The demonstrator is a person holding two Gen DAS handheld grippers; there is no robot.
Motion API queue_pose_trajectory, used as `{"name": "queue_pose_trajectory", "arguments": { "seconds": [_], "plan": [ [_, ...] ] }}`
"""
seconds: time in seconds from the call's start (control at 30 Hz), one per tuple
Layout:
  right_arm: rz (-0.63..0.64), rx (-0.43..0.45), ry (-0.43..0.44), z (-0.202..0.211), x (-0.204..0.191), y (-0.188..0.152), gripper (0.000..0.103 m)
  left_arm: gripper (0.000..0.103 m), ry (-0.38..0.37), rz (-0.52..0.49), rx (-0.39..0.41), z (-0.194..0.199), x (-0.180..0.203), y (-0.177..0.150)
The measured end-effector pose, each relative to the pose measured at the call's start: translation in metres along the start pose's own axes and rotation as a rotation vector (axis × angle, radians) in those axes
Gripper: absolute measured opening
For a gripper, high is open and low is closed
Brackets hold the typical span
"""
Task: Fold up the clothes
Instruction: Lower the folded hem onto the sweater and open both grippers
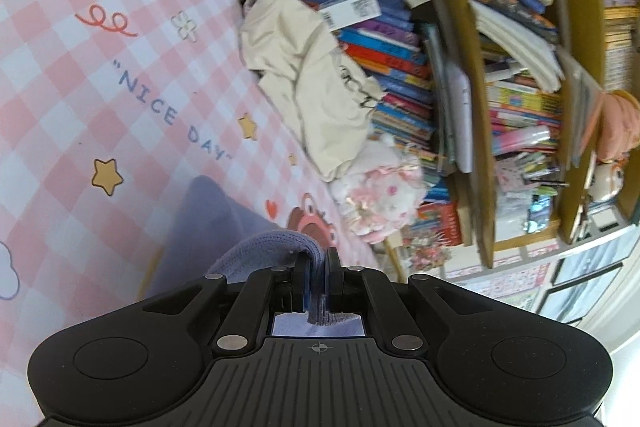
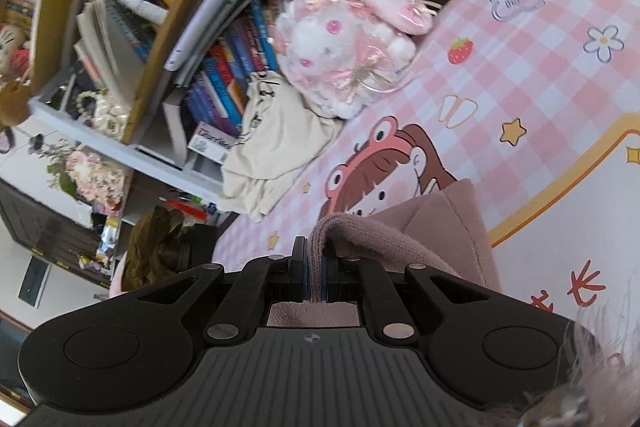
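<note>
A soft mauve garment (image 1: 208,223) with a ribbed hem hangs over the pink checked bed sheet (image 1: 80,47). My left gripper (image 1: 317,259) is shut on its ribbed edge, held above the sheet. In the right wrist view the same garment (image 2: 432,227) looks pinker, and my right gripper (image 2: 316,251) is shut on another part of its ribbed edge. The garment's lower part is hidden below both grippers. A crumpled cream garment (image 1: 304,75) lies at the sheet's far edge against the books; it also shows in the right wrist view (image 2: 272,143).
A bookshelf (image 1: 460,87) packed with books runs along the bed's far side. A pink and white plush toy (image 1: 380,191) leans against it beside the cream garment, also in the right wrist view (image 2: 344,55). The sheet (image 2: 520,75) carries cartoon prints.
</note>
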State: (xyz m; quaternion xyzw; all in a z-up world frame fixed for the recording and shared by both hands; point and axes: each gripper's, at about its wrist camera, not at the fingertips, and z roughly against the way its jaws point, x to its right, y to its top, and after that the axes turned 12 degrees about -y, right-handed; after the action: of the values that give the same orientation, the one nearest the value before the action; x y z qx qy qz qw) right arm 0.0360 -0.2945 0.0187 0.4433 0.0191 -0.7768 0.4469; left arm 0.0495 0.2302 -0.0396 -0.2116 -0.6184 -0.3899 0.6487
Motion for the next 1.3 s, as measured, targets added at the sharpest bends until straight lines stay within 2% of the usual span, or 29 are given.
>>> {"name": "queue_pose_trajectory", "arguments": {
  "seconds": [0.2, 0.33, 0.4, 0.47, 0.53, 0.6, 0.63, 0.77, 0.97, 1.07, 1.2, 1.3],
  "plan": [
    [-0.013, -0.025, -0.062, -0.025, 0.006, 0.003, 0.007, 0.006, 0.050, 0.033, -0.030, -0.014, -0.018, 0.007],
    [-0.017, -0.042, -0.107, -0.040, 0.011, 0.003, 0.008, 0.010, 0.098, 0.032, -0.056, -0.024, -0.026, 0.011],
    [-0.030, -0.046, -0.127, -0.047, 0.014, 0.003, 0.011, 0.021, 0.118, 0.053, -0.059, -0.026, -0.032, 0.013],
    [-0.047, -0.046, -0.156, -0.054, 0.019, 0.003, 0.014, 0.045, 0.127, 0.099, -0.053, -0.027, -0.041, 0.016],
    [-0.060, -0.035, -0.181, -0.058, 0.023, 0.003, 0.021, 0.048, 0.111, 0.146, -0.038, -0.026, -0.048, 0.020],
    [-0.061, -0.019, -0.188, -0.057, 0.023, 0.004, 0.024, 0.052, 0.104, 0.168, -0.030, -0.024, -0.048, 0.022],
    [-0.059, -0.011, -0.188, -0.056, 0.023, 0.005, 0.029, 0.056, 0.100, 0.166, -0.025, -0.023, -0.047, 0.023],
    [0.016, 0.023, -0.222, -0.047, 0.015, 0.003, 0.038, 0.069, 0.105, 0.085, 0.015, -0.011, -0.032, 0.027],
    [0.152, 0.075, -0.286, -0.032, 0.000, 0.000, 0.044, 0.070, 0.156, -0.028, 0.101, 0.015, -0.017, 0.037],
    [0.224, 0.100, -0.319, -0.025, -0.007, -0.003, 0.046, 0.070, 0.217, -0.158, 0.086, 0.021, -0.004, 0.034],
    [0.391, 0.109, -0.396, -0.027, -0.016, -0.021, 0.046, 0.069, 0.259, -0.353, 0.009, 0.016, 0.016, 0.015],
    [0.517, 0.116, -0.452, -0.029, -0.022, -0.035, 0.043, 0.061, 0.260, -0.500, -0.033, 0.010, 0.031, -0.003]
  ]
}}
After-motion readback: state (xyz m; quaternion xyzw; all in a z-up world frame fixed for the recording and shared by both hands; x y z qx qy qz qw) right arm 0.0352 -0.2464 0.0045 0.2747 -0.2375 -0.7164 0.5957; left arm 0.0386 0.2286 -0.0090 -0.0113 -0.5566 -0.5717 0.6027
